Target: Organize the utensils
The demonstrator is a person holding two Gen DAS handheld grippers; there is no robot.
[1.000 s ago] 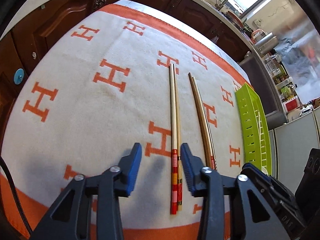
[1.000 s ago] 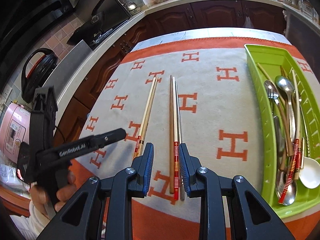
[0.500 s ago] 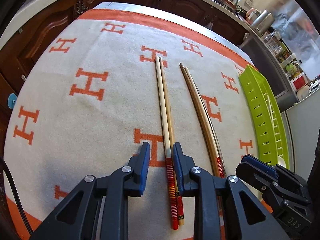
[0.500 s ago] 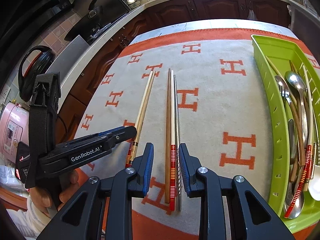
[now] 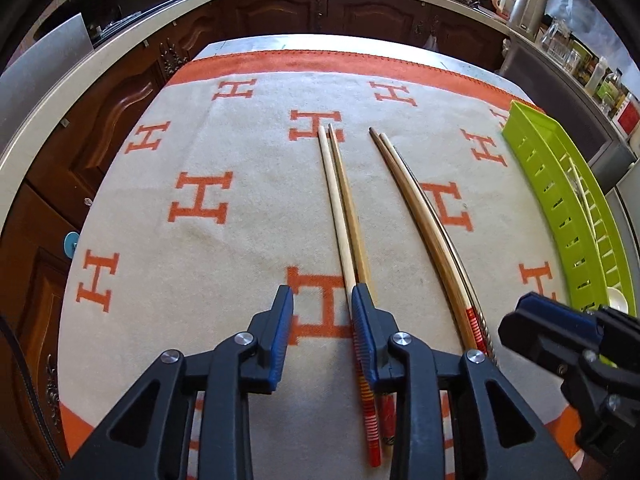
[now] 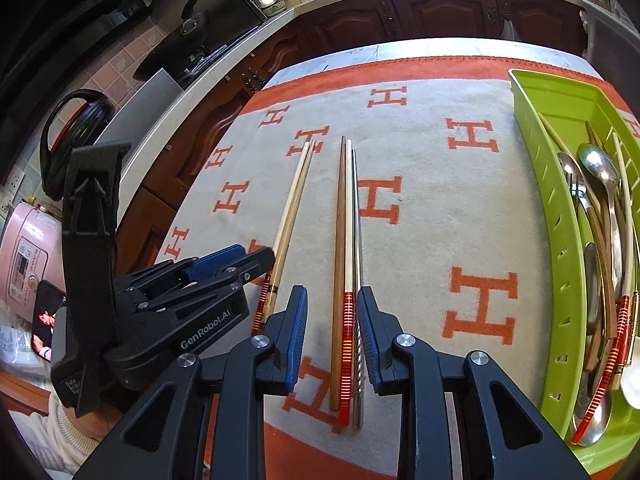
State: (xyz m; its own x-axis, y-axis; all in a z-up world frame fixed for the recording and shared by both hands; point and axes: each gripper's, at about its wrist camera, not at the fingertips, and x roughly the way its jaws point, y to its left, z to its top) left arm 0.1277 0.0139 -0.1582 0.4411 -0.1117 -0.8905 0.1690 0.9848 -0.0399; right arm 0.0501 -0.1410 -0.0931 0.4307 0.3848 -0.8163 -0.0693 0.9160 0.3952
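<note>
A pair of pale wooden chopsticks (image 5: 344, 216) with red-banded ends lies on the cloth. My left gripper (image 5: 323, 300) hovers over their near end; its jaws are opening, and the sticks run under the right finger, not pressed by the pads. That gripper also shows in the right wrist view as the left gripper (image 6: 260, 258), beside the same pale pair (image 6: 290, 208). My right gripper (image 6: 333, 300) stands open astride a brown, a red-banded and a metal chopstick (image 6: 347, 240) without gripping them. A green tray (image 6: 560, 280) at the right holds spoons (image 6: 604, 184) and more chopsticks.
A cream cloth with orange H marks (image 5: 200, 200) covers the table. The green tray (image 5: 560, 208) lines its right side. Dark wooden cabinets (image 5: 280, 12) and a counter ring the table. A pink rice cooker (image 6: 24, 256) stands at the left, past a sleeve.
The left gripper rolled and shifted sideways. Its jaws narrowed, then widened again. The pale pair went from between the jaws to under the right finger. The right gripper kept nearly still.
</note>
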